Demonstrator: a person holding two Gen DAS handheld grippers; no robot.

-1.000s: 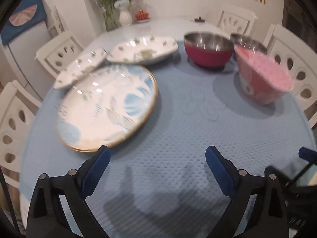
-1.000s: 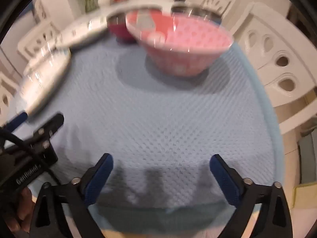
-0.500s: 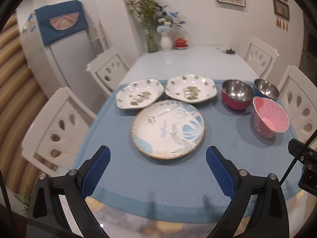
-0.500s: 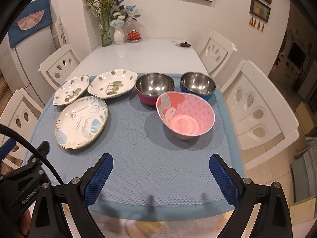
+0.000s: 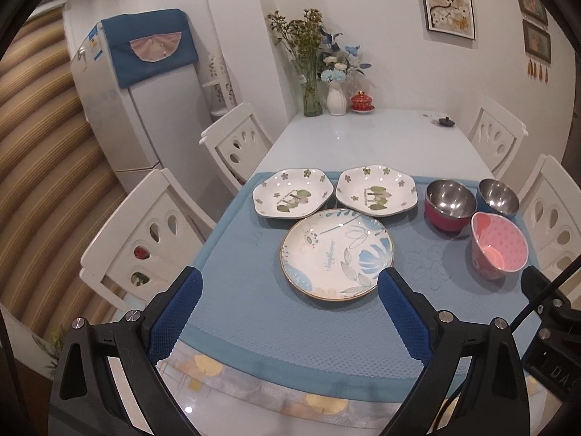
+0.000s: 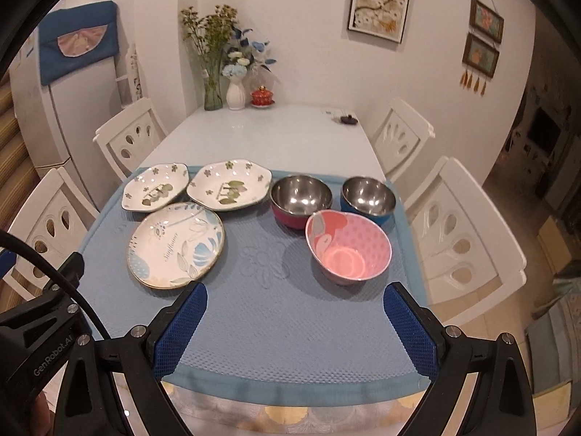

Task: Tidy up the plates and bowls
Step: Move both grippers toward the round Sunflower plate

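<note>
Hovering nearest the viewer, above the table's near edge, the left gripper and right gripper are both seen spread wide, with nothing held between their blue pads. Beyond them a blue mat is laid over the table. On its left side a round plate with blue leaves is set flat; on the right, a pink bowl is tipped toward the viewer. Farther back, in a row left to right, are two floral dishes, touching or nearly so, then a steel bowl with a red shell and one with a blue shell. The plates are judged stiff, glazed, slippery and breakable, best pinched at the rim. The steel bowls are likely light and tough, and could be taken by the wall.
</note>
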